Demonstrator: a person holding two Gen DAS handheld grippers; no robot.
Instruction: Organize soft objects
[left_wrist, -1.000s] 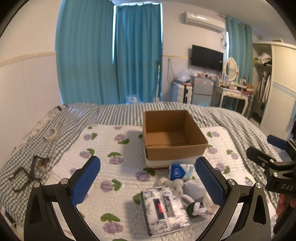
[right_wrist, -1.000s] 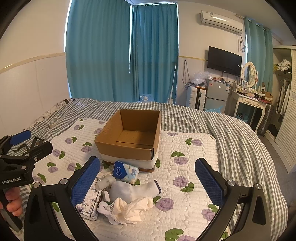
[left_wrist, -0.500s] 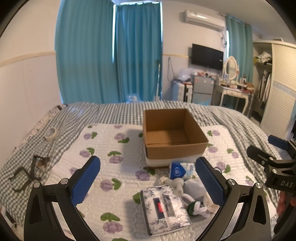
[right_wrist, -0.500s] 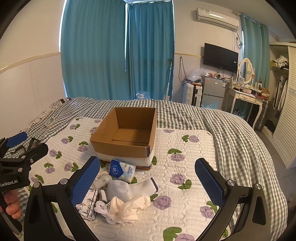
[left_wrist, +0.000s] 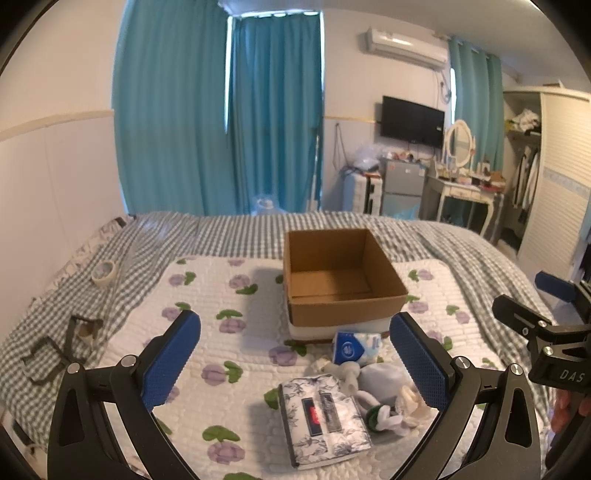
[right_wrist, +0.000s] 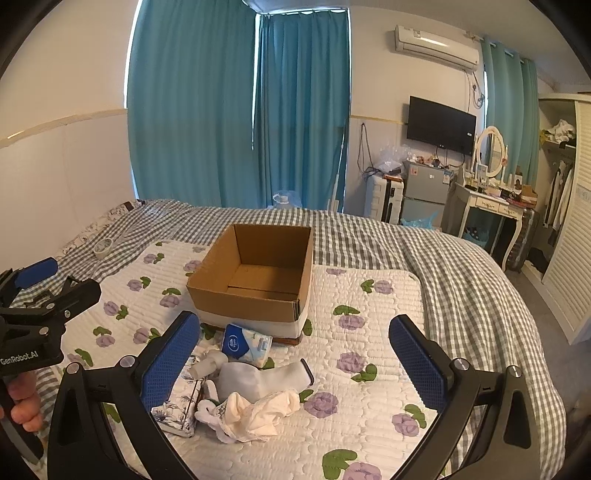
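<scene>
An open cardboard box (left_wrist: 340, 280) (right_wrist: 255, 280) stands empty on the floral quilt (left_wrist: 221, 295). In front of it lie a blue tissue pack (left_wrist: 354, 347) (right_wrist: 245, 343), a floral tissue pack (left_wrist: 323, 417) (right_wrist: 177, 410), a grey sock (right_wrist: 258, 376) (left_wrist: 380, 380) and a cream cloth (right_wrist: 255, 410). My left gripper (left_wrist: 295, 362) is open and empty, above the floral pack. My right gripper (right_wrist: 291, 360) is open and empty, above the sock and cloth. Each gripper shows at the edge of the other's view.
A tape roll (left_wrist: 103, 271) and dark straps (left_wrist: 62, 343) lie on the checked bedspread (right_wrist: 461, 295) at the left. A dressing table (right_wrist: 491, 206), small fridge (right_wrist: 424, 192) and wardrobe (right_wrist: 569, 221) stand beyond the bed on the right.
The right wrist view has shifted slightly, so the box and pile sit a little further left in it. The left gripper has hardly moved. Both stay open.
</scene>
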